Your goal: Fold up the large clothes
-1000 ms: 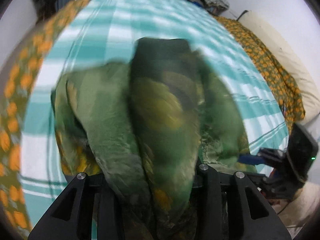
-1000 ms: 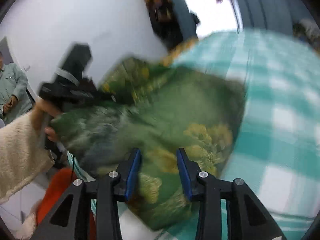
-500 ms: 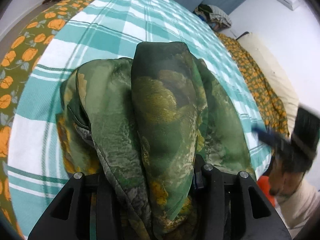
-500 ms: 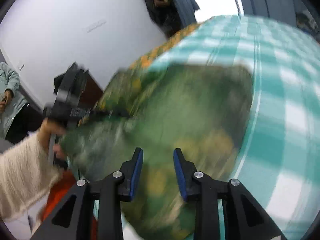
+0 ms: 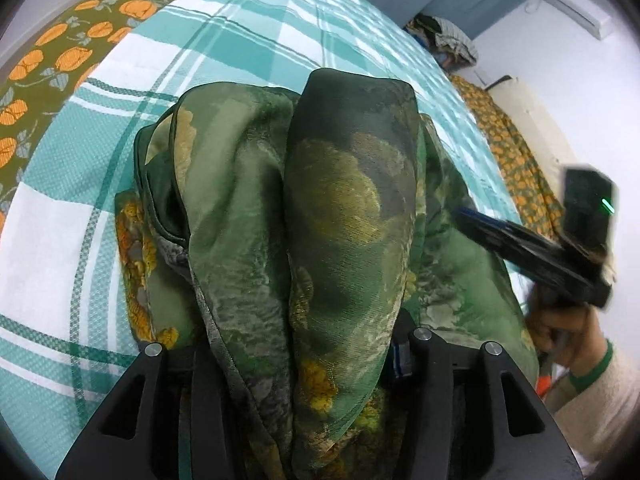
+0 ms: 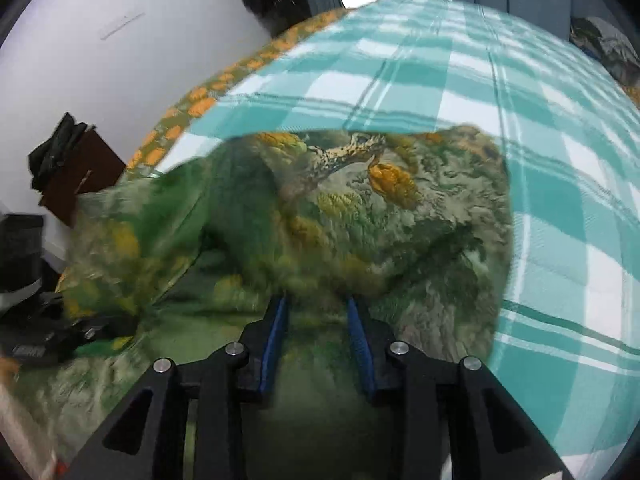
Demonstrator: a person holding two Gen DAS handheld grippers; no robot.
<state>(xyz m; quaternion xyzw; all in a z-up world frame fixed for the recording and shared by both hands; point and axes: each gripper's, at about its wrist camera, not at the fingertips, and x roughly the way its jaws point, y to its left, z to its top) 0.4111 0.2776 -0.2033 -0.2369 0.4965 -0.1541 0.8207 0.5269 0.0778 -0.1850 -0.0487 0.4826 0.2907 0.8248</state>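
A large green garment with yellow floral print (image 5: 344, 208) lies bunched on a teal and white checked bedspread (image 5: 224, 40). My left gripper (image 5: 304, 356) is shut on a thick fold of it, which drapes over and hides the fingers. In the right wrist view the same garment (image 6: 360, 216) spreads over the bed. My right gripper (image 6: 316, 320) has its blue-padded fingers (image 6: 276, 340) apart, with the cloth lying over the tips and between them. The right gripper also shows in the left wrist view (image 5: 532, 248), at the garment's right edge.
An orange-flowered sheet (image 5: 60, 52) borders the bedspread at the bed's edge. A pile of clothes (image 5: 448, 40) sits at the far end. A pillow (image 5: 532, 120) lies by the white wall. A brown cabinet (image 6: 76, 176) stands left of the bed.
My right gripper has moved in over the garment's edge, and its fingers now sit under the cloth. My left gripper has kept its hold and tilted a little lower.
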